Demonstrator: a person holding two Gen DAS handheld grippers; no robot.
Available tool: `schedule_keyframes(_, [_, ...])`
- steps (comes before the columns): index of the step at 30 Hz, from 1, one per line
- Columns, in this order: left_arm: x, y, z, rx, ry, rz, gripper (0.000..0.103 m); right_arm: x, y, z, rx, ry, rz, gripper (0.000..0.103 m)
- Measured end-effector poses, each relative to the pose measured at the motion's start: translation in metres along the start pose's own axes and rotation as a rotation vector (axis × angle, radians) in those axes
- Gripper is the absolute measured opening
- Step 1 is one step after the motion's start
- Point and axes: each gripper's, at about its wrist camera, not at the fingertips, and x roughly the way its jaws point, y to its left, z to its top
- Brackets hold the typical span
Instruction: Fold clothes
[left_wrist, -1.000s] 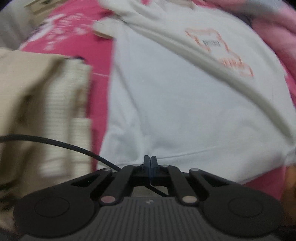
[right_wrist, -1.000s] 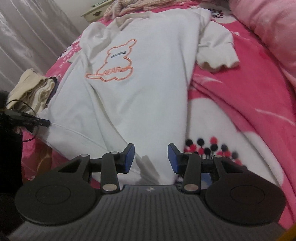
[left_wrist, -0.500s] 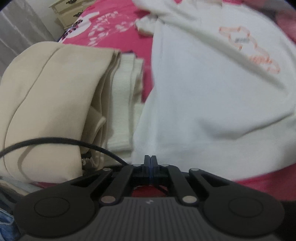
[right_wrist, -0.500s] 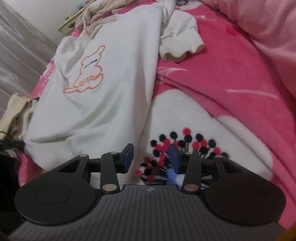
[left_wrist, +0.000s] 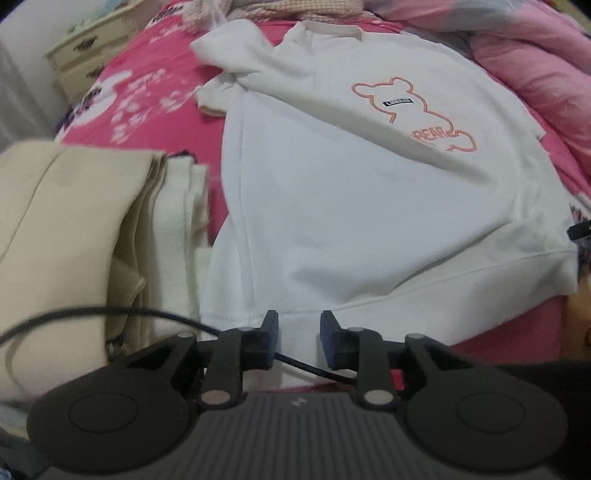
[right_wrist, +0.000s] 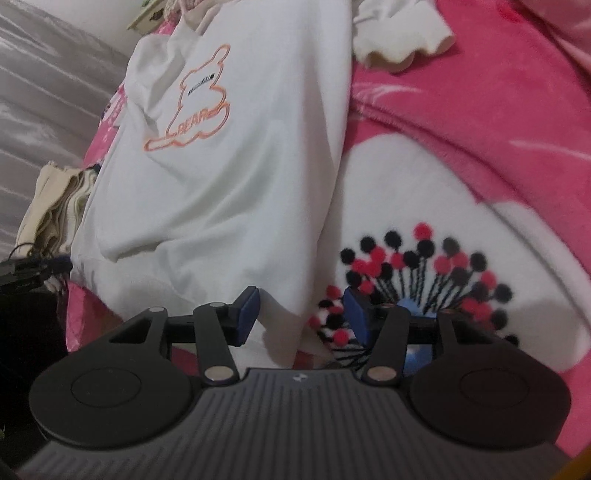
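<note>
Folded pile (left_wrist: 74, 229): cream garments stacked at the far left of the bed, just beside the sweatshirt's side seam.
Cable (left_wrist: 122, 314): a black lead arcs over the pile's near edge and runs under the left claw; it could snag in the hem during a grasp.
Left claw (left_wrist: 298, 325): jaws have just been opening and stand slightly parted over the hem, nothing pinched between them.
Sweatshirt (left_wrist: 351, 206): white, bear outline on the chest, spread face up on the pink blanket (left_wrist: 147, 99), hem nearest, collar far.
Hem (left_wrist: 424, 291): ribbed band lies slightly rumpled; a narrow opening may catch only the top layer, so the fold would drag unevenly.
Right claw (right_wrist: 301, 314): jaws have just been opening, about halfway apart, holding nothing, poised over the hem's right corner (right_wrist: 284, 325).
Risk at right: the corner sits on fluffy blanket, so closing there may well grab blanket pile too.
Sleeve (right_wrist: 399, 40): bunched at upper right, likely to trail.
</note>
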Motion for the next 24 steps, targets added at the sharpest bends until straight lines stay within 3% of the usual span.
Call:
schedule_keyframes(11, [0.043,-0.011,0.013,0.065,0.053,0.192,0.032,0.006,-0.002,0.001,-0.008,0.029,0.028,0.051])
schedule_keyframes(13, [0.051,-0.009,0.014,0.059,0.069,0.203,0.023,0.01,-0.002,0.002,-0.014,0.03,0.041,0.051])
schedule_keyframes(14, [0.054,-0.007,0.014,0.045,0.077,0.207,0.008,0.011,-0.001,0.003,-0.02,0.031,0.049,0.051])
schedule_keyframes(16, [0.06,0.0,0.015,-0.002,0.087,0.197,0.003,0.015,0.002,0.003,-0.039,0.03,0.051,0.048])
schedule_keyframes(17, [0.062,0.004,0.016,-0.03,0.09,0.183,0.003,0.016,0.004,0.002,-0.054,0.027,0.046,0.044])
schedule_keyframes(19, [0.059,0.012,0.02,-0.101,0.098,0.125,0.002,0.017,0.011,0.001,-0.091,0.014,0.037,0.002])
schedule_keyframes(21, [0.044,0.025,0.027,-0.2,0.08,-0.003,0.002,0.008,0.019,0.002,-0.124,-0.029,0.037,0.0])
schedule_keyframes(24, [0.0,0.039,0.043,-0.296,-0.014,-0.219,0.002,-0.05,0.03,0.017,-0.186,-0.202,0.07,0.0])
